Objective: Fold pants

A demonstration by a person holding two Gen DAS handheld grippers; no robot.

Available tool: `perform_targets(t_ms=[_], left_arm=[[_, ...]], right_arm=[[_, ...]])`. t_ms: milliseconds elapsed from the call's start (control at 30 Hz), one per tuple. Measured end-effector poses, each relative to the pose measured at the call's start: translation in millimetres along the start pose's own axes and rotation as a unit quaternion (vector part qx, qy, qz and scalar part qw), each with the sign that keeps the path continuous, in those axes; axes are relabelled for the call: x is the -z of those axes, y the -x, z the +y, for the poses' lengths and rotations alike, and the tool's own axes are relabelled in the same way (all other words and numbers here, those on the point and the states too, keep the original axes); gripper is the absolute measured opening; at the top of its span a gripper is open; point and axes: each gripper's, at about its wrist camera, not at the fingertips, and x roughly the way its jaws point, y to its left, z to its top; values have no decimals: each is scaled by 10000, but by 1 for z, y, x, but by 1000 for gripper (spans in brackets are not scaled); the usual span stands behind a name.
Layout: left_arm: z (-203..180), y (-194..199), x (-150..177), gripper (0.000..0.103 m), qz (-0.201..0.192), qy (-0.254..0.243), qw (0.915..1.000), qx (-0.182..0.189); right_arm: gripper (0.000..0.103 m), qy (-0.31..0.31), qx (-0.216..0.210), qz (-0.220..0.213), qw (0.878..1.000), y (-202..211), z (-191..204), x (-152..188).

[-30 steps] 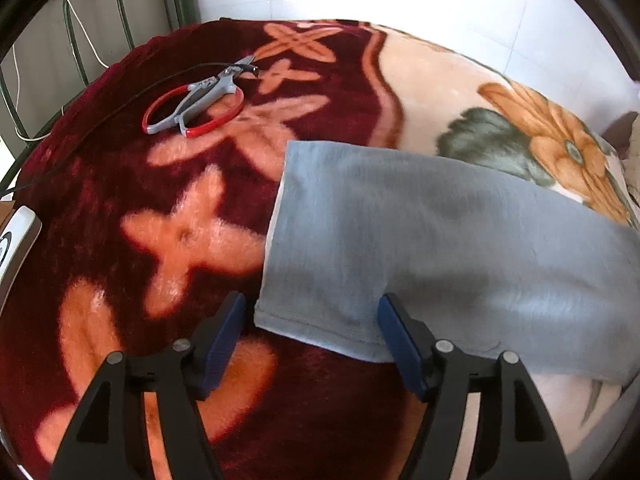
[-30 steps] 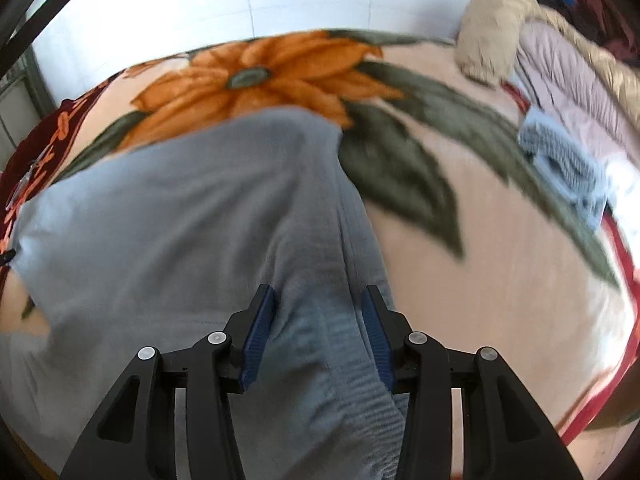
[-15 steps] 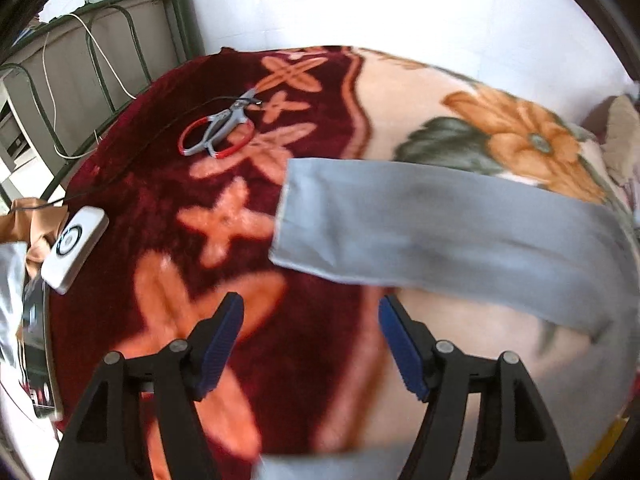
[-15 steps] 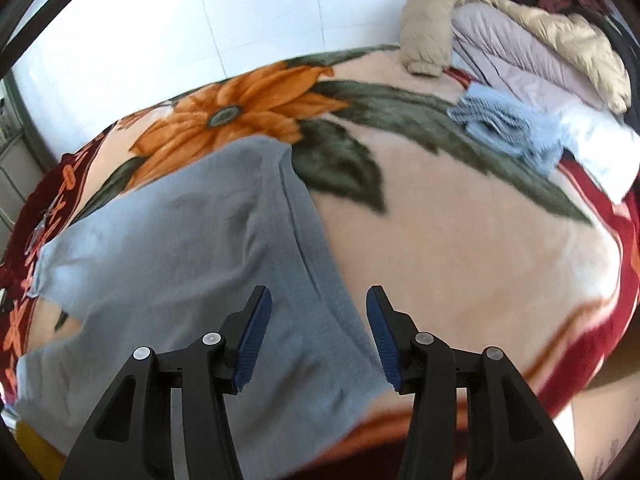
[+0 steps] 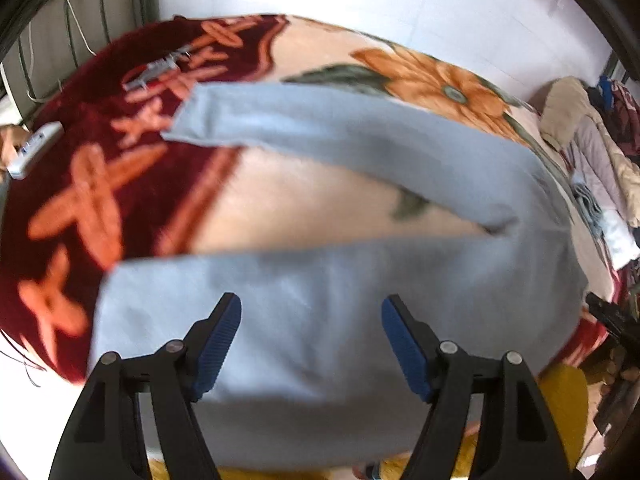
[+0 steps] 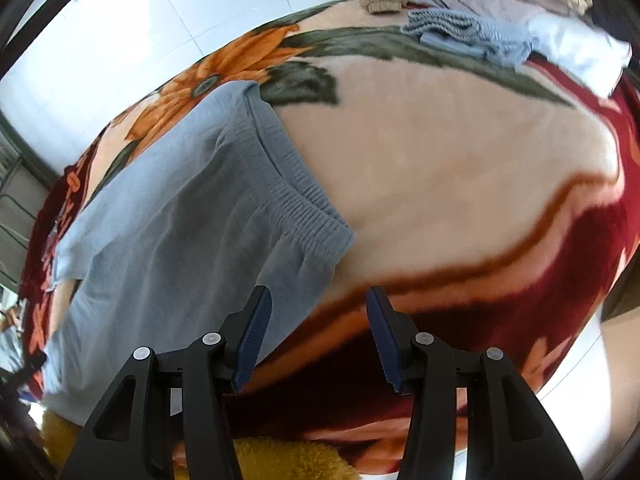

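Note:
Grey-blue pants (image 5: 340, 280) lie spread flat on a floral blanket, legs apart in a V. In the left wrist view my left gripper (image 5: 311, 332) is open and empty, hovering above the near leg. The far leg's hem (image 5: 188, 120) lies toward the dark red part of the blanket. In the right wrist view the pants (image 6: 168, 220) lie to the left with the elastic waistband (image 6: 296, 200) facing right. My right gripper (image 6: 318, 324) is open and empty, above the blanket just past the waistband's near corner.
The blanket (image 6: 440, 168) covers a bed. Red-handled scissors (image 5: 154, 74) and a white remote (image 5: 34, 148) lie at the far left. Folded blue cloth (image 6: 468, 34), white cloth and jackets pile at the far right. A wall runs behind the bed. Yellow fabric (image 6: 280, 460) lies below.
Both grippers have pulled back toward the bed's near edge and lifted. The left moved from the far leg's hem to over the near leg. The right moved off the waistband.

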Motion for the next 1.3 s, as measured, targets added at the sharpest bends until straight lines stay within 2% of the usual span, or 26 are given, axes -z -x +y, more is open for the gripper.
perform_targets(t_ms=[167, 367, 400, 533, 633, 833, 1033, 1200, 1267, 1300], left_arm=[[-23, -5, 24, 76, 283, -136, 9994, 128], [-44, -11, 42, 76, 411, -405, 9982, 176], [-45, -12, 43, 76, 437, -431, 9979, 183], [-51, -12, 50, 76, 464, -518, 9974, 197], [-57, -7, 54, 76, 406, -796, 9958, 221], [-77, -1, 67, 76, 376, -1347, 9889, 505], [-98, 6, 81, 76, 378, -1727, 9807, 837], [-108, -4, 89, 76, 440, -1820, 9795, 744], [-111, -6, 92, 76, 285, -1955, 9795, 404], [-111, -9, 91, 76, 141, -2045, 9787, 69]], right_arm=[[50, -134, -190, 44, 9997, -11, 1, -1], [50, -124, -328, 178, 9992, -25, 9, -2], [48, -120, -366, 211, 9990, -27, 11, -1], [16, -49, -486, 175, 9987, -25, 14, 1], [9, -77, -714, 29, 9974, -14, 14, -2], [8, -172, -1023, -347, 9940, 15, 23, -15], [8, -127, -1120, -567, 9920, 36, 41, -30], [8, -118, -1190, -704, 9903, 52, 48, -39], [8, -38, -1149, -758, 9905, 58, 51, -39], [8, -15, -1130, -783, 9905, 61, 51, -38]])
